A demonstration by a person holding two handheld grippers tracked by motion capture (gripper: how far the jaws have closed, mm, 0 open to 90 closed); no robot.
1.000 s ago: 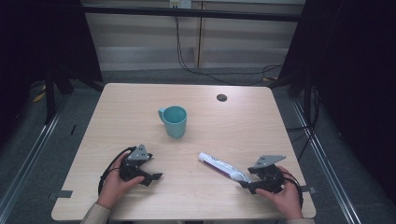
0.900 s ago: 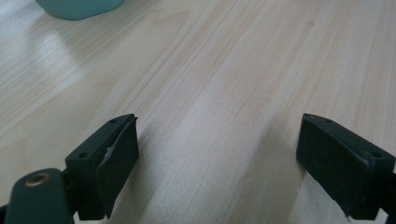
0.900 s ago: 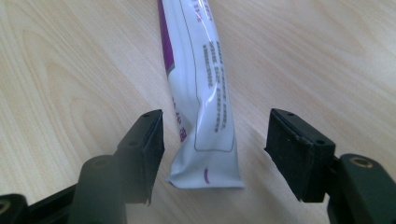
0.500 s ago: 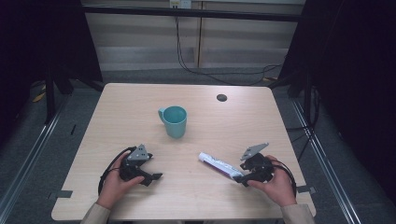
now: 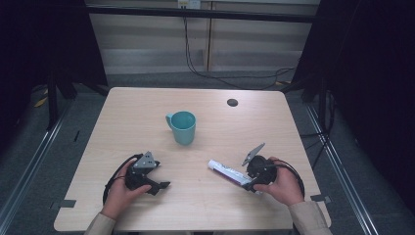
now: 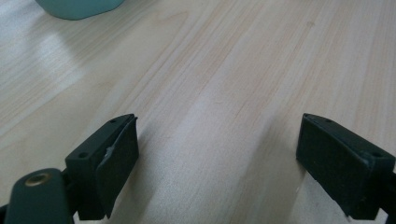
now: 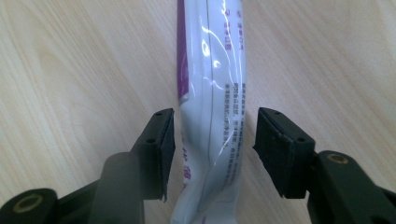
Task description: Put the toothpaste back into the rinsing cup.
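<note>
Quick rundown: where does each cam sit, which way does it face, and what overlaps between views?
High view: fixed above the person's side, looking forward and down on the table; both hands show, with the left gripper and the right gripper.
Left gripper view: rides the left gripper, looking low across bare wood at the teal mug; its own fingers show wide apart.
Right gripper view: rides the right gripper, looking along the toothpaste tube between its just-closing fingers, small gaps either side.
Shared: the high view also shows the mug and tube.

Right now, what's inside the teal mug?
Nothing visible: from the high view, the teal mug shows a bare teal inner wall. Its near rim hides part of the bottom, so something small could sit there.
</note>
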